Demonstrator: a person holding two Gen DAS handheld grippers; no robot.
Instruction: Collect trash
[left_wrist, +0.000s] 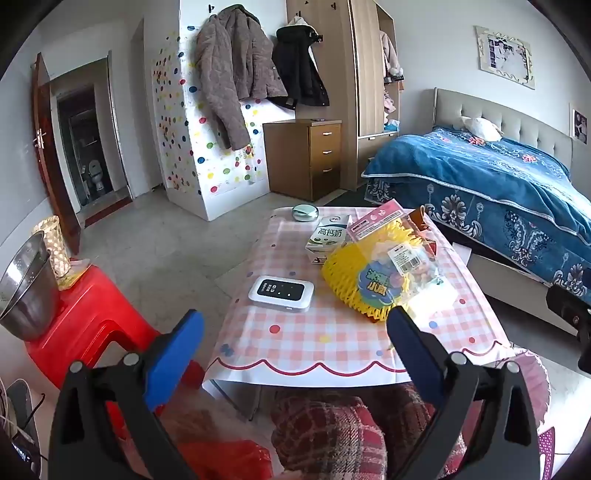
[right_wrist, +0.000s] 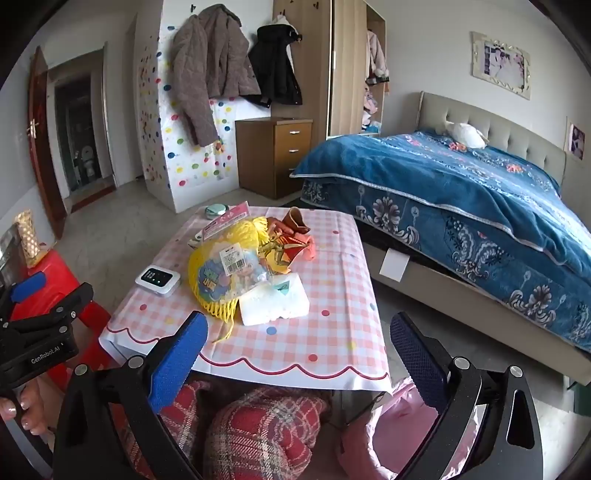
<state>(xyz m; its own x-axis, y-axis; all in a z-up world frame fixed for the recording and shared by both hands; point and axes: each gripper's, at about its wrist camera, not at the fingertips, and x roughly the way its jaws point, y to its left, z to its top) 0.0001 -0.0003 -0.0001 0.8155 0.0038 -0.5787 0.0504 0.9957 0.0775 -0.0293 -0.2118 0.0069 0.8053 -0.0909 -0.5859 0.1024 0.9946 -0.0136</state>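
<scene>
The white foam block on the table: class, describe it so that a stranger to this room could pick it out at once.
Start at the small table with the pink checked cloth, in front of the blue bed. Near its front edge a yellow foam net lies bundled with wrappers. The white foam block lies against the net's right side: the only plain white chunky slab there, unlike the smaller white gadget with a dark screen left of the net.

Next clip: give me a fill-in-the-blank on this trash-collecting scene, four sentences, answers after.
1. The yellow foam net lies on the ____ tablecloth.
2. Both the left gripper and the right gripper are ____.
3. The steel bowl sits on a ____ stool.
4. The white foam block lies ____ the net.

Missing words: checkered; open; red; beside
</scene>
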